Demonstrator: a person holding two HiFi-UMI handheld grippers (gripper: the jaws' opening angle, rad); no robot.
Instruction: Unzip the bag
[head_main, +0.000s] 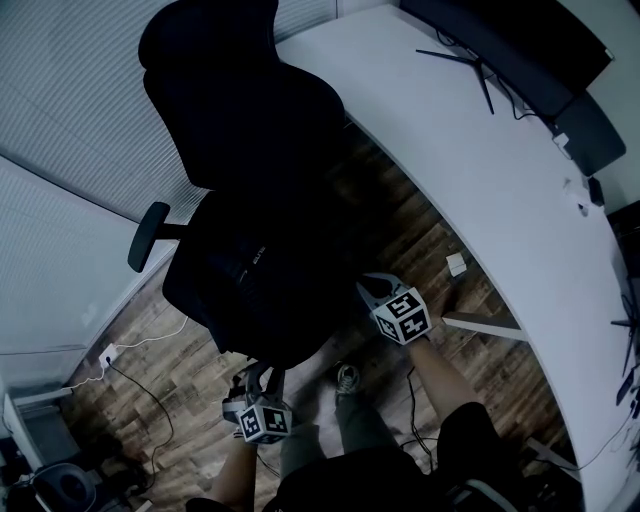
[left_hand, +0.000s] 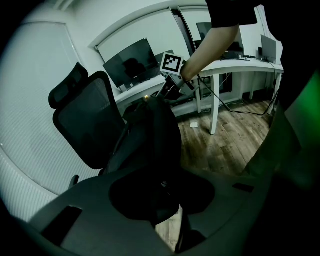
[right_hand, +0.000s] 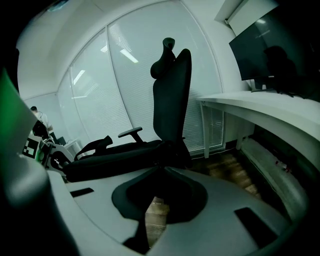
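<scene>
The black bag (left_hand: 161, 135) lies on the chair (head_main: 225, 90) seat, my left claw (left_hand: 163, 186) pinching its fabric, my right claw (right_hand: 164, 169) pressed together at its far end; I see no opened zip, so unzipping seems barely begun.

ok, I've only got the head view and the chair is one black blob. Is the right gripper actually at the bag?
Observer: Yes. In the left gripper view the right gripper sits at the far end of the bag, which is on the seat of the chair.
Operator: jaws shut?
Observer: The right gripper view shows them together at the bag's edge. It's too dark to tell what, if anything, they pinch.
Operator: and the left one?
Observer: In its own view the left gripper looks closed on the bag's near end, with dark fabric between its jaws.
</scene>
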